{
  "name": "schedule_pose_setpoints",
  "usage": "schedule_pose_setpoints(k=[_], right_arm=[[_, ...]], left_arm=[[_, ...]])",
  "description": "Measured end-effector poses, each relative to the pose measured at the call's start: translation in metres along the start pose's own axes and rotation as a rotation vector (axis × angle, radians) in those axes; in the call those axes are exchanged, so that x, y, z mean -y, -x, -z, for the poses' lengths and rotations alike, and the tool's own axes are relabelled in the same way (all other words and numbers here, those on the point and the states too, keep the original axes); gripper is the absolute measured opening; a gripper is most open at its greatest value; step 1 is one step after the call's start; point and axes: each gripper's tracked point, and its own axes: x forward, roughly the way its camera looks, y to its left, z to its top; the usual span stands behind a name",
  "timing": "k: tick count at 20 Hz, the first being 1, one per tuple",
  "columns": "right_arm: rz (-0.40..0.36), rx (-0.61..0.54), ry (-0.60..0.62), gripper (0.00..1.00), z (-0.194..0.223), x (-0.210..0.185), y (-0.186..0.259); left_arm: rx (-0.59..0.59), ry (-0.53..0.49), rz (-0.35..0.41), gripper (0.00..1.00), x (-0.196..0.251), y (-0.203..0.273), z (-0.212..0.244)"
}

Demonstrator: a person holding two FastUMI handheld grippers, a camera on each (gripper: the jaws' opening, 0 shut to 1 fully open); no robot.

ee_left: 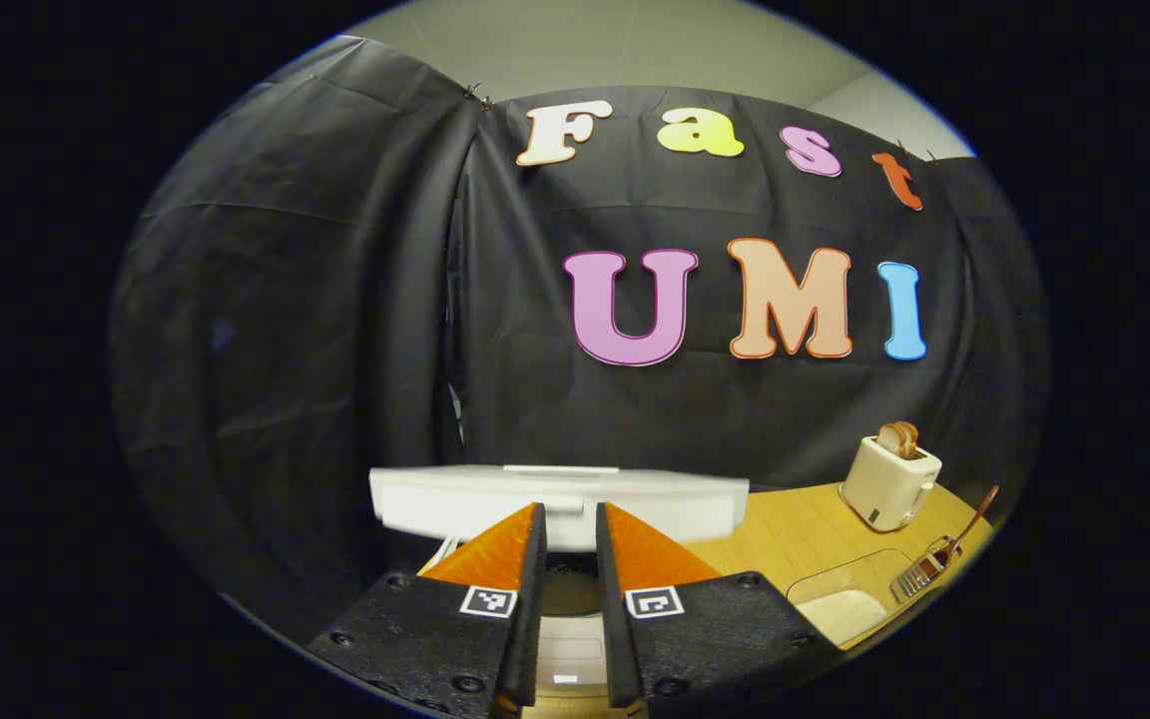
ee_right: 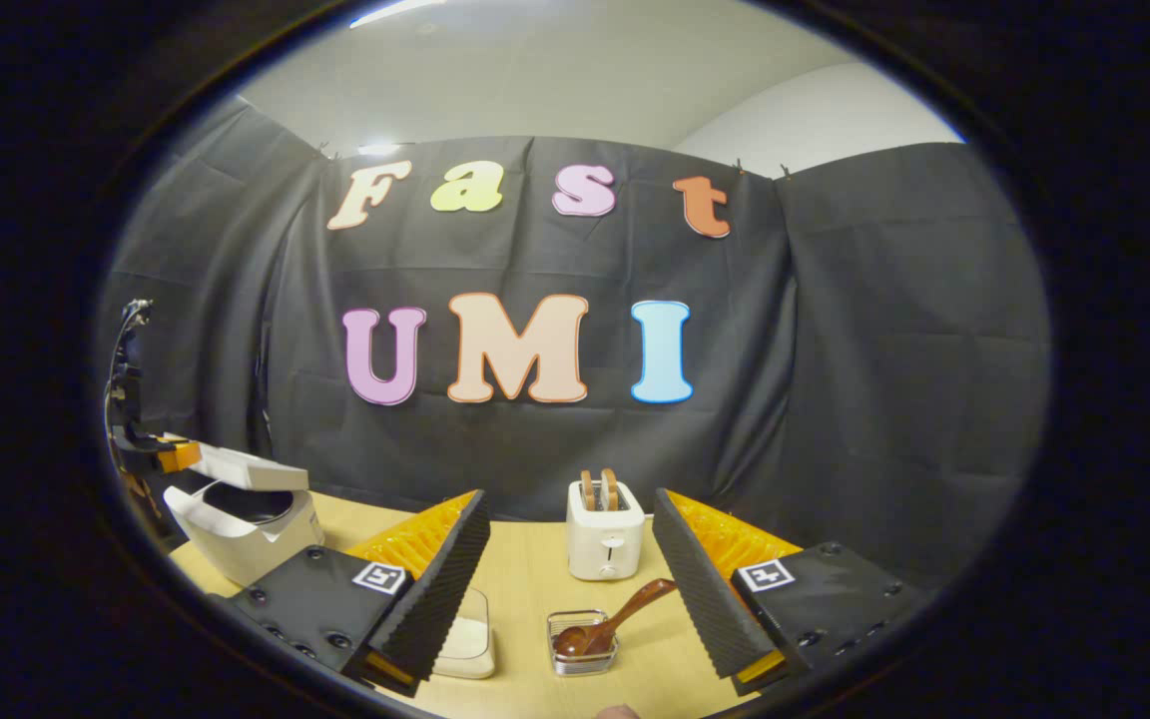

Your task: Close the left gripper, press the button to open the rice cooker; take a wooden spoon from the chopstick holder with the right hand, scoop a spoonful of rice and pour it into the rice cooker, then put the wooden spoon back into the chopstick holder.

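Observation:
The white rice cooker (ee_right: pixel 246 529) stands at the table's left end with its lid (ee_right: pixel 236 464) partly raised. In the left gripper view the lid (ee_left: pixel 635 504) rises just ahead of my left gripper (ee_left: pixel 570 519), whose fingers stand shut with a thin slit and nothing between them. Farther off, the left gripper (ee_right: pixel 151 454) hovers over the cooker's back edge. My right gripper (ee_right: pixel 570 519) is open and empty, above a clear chopstick holder (ee_right: pixel 583 644) with the wooden spoon (ee_right: pixel 625 614) leaning in it. A clear box of rice (ee_right: pixel 465 639) sits left of the holder.
A cream toaster (ee_right: pixel 605 534) with bread in it stands at the back of the wooden table (ee_right: pixel 525 569), behind the holder. In the left gripper view the toaster (ee_left: pixel 889 479), spoon (ee_left: pixel 969 524) and rice box (ee_left: pixel 850 604) lie far right.

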Motion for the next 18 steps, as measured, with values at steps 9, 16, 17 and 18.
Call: schedule_pose_setpoints(k=[9,16,17,18], right_arm=[[-0.020,-0.034,-0.032,1.00,0.019,0.024,-0.016],[-0.027,-0.155,-0.095,1.00,0.072,0.059,-0.053],[-0.026,-0.177,-0.100,1.00,0.081,0.062,-0.059],[-0.025,-0.199,-0.101,1.00,0.091,0.066,-0.065]], left_arm=[[0.145,-0.007,0.020,0.86,0.025,0.045,-0.052],[0.189,-0.021,0.039,0.93,0.052,0.083,-0.068],[0.188,-0.026,0.041,0.93,0.055,0.088,-0.069],[0.190,-0.031,0.037,0.92,0.056,0.092,-0.070]])
